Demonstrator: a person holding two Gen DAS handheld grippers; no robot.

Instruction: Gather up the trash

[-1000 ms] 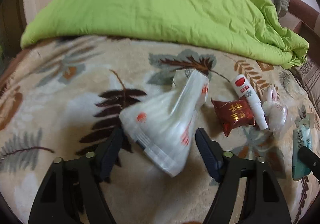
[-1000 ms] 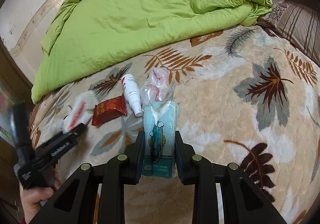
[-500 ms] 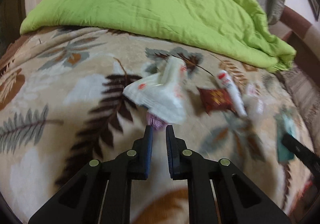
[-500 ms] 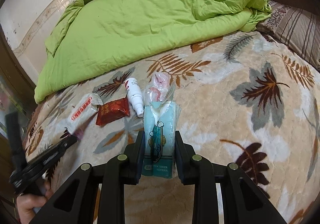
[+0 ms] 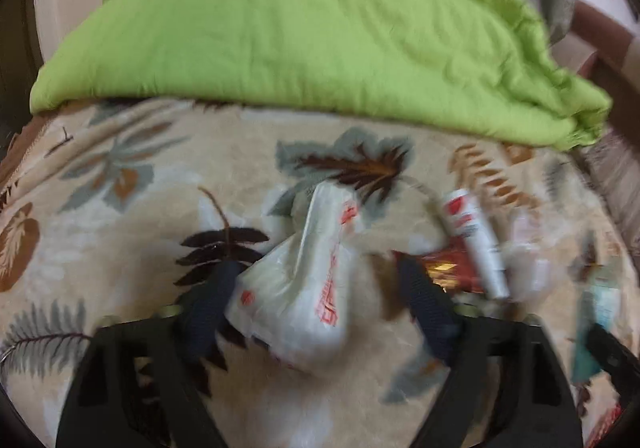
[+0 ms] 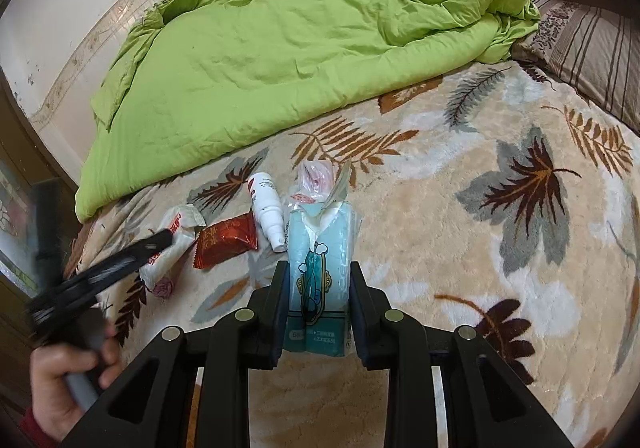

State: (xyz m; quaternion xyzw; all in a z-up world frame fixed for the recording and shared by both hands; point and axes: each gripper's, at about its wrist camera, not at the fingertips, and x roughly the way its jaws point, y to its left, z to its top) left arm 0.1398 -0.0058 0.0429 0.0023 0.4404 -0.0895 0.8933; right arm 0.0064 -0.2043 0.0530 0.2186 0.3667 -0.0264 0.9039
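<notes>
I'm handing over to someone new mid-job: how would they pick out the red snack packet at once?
Start at the green quilt and come down onto the leaf-patterned blanket, where a row of litter lies. The red snack packet sits between the white wrapper and the white bottle, the only dark red, crimped-edged piece.

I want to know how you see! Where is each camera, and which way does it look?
Left wrist: on the left gripper, looking along its open fingers at a white bag on the bed.
Right wrist: on the right gripper, shut on a tissue pack; the left gripper and a hand show.
Both see the green quilt, red packet and white bottle.
</notes>
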